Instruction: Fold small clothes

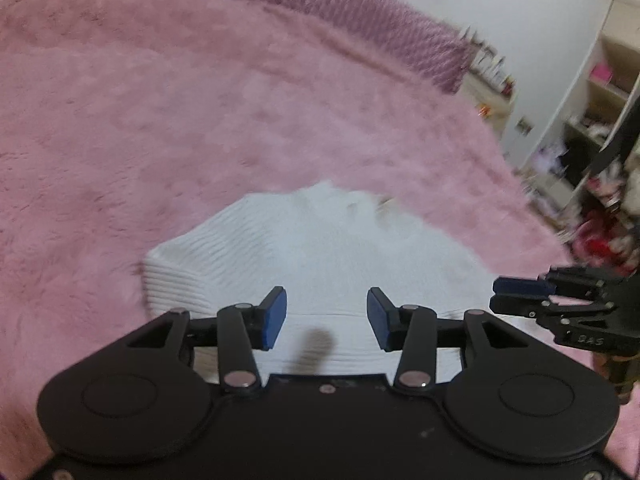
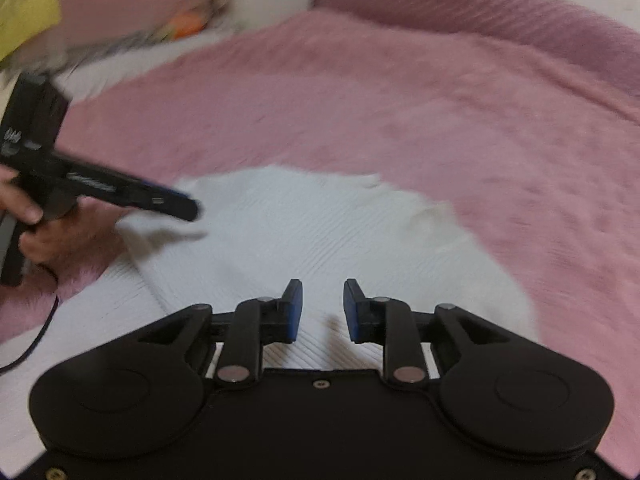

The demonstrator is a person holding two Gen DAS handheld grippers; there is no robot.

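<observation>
A white ribbed knit garment [image 1: 320, 248] [image 2: 320, 232] lies folded flat on a fluffy pink blanket [image 1: 160, 120] [image 2: 440, 120]. My left gripper [image 1: 326, 304] hovers over the garment's near edge, open, with nothing between its blue pads. My right gripper [image 2: 323, 304] also hangs over the garment with a narrower gap between its pads, open and empty. In the left wrist view the right gripper [image 1: 496, 296] reaches in from the right at the garment's edge. In the right wrist view the left gripper [image 2: 194, 210] comes in from the left, held by a hand [image 2: 60, 236].
A purple quilted bolster [image 1: 360, 12] [image 2: 480, 4] lines the bed's far side. White shelves [image 1: 600, 100] with clutter stand beyond the bed's right edge. A yellow cloth [image 2: 24, 4] and a black cable [image 2: 40, 332] are at the left.
</observation>
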